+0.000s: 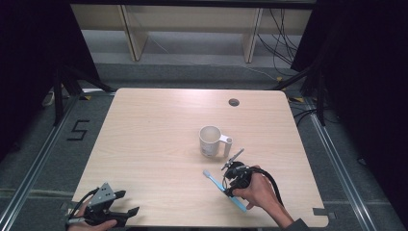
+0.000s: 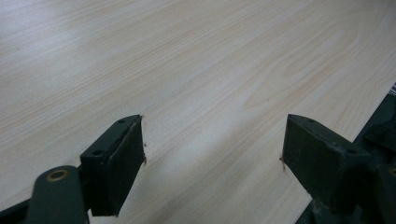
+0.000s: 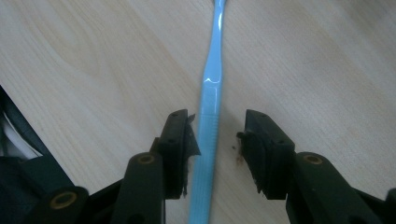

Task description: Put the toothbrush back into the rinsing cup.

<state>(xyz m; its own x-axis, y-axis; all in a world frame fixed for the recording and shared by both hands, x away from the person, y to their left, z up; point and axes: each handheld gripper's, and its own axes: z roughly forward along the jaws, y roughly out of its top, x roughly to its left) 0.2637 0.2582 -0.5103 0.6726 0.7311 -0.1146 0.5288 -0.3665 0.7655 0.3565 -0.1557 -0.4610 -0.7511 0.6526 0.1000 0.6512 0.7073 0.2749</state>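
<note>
Right tool [image 3: 217, 140] is straddling the blue toothbrush [image 3: 208, 116], which lies flat on the counter [image 1: 154, 144] just in front of the white mug [image 1: 210, 141]. The left pad looks like it's touching the handle and the other one's apart, so it's not gripped yet. My worry: the handle sits off-center, so closing could shove it sideways or roll it out, or the tips could scrape the wood. Left tool [image 2: 212, 149] sits released near the counter's front edge with nothing in it. Count: one toothbrush, one mug, two tools.

Pale wooden table [image 1: 144, 144] on grey floor [image 1: 43, 159]; black curtains [image 1: 365, 72] flank it; shelving [image 1: 192, 29] behind.
</note>
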